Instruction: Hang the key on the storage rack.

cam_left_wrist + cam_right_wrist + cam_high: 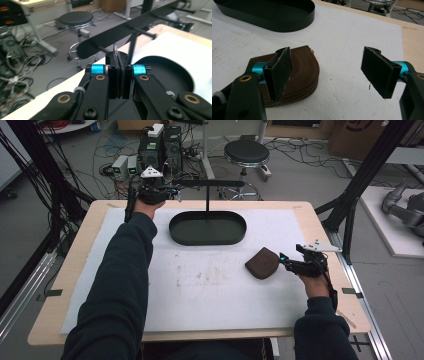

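high view: the pouch (262, 263) lies on the desk (200, 285) just left of the right tongs (289, 262), well apart from the left tongs (172, 193), which are up by the stand's bar (210, 183) over the tray (207, 228).

left gripper view: the left tongs (119, 56) are pressed together on a thin clear sliver; what it is, i cannot tell.

right gripper view: the right tongs (332, 72) gape wide, the pouch (299, 72) behind the left pad (279, 72), not between them.
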### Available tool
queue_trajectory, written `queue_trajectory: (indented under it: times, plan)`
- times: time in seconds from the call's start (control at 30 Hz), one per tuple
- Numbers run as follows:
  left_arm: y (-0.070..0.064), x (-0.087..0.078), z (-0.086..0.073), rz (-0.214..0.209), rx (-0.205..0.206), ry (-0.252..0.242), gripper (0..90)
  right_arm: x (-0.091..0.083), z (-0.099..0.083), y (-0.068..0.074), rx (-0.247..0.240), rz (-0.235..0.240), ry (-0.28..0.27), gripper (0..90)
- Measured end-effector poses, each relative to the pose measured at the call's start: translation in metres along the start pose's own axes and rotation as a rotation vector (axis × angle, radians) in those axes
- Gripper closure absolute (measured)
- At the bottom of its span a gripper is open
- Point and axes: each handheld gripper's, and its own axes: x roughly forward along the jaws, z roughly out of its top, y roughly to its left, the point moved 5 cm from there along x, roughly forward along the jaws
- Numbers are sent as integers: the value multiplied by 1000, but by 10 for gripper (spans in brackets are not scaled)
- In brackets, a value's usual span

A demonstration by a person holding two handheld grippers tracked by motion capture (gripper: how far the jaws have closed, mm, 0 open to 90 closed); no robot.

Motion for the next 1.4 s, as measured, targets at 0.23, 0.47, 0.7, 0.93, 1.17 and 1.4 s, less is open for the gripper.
queue_trajectory:
  times: [0.23, 0.47, 0.7, 0.93, 1.17, 1.4]
  plan:
    - [-3, 5, -4, -24, -17, 2, 879, 0, -1, 0, -2, 1, 3, 252]
    - [5, 2, -6, 38, -82, -2, 615, 0, -1, 1, -7, 1, 4, 252]
    - [8, -24, -12, 80, -106, -27, 493, 0, 0, 1, -3, 3, 2, 252]
    - [-7, -77, -38, 116, -165, -127, 263, 2, 2, 3, -15, 18, -3, 251]
    - [-22, -113, -71, 104, -156, -154, 183, 9, 6, 11, -15, 29, 23, 217]
    - [-38, -128, -97, 105, -121, -153, 185, 14, 5, 16, -14, 33, 60, 216]
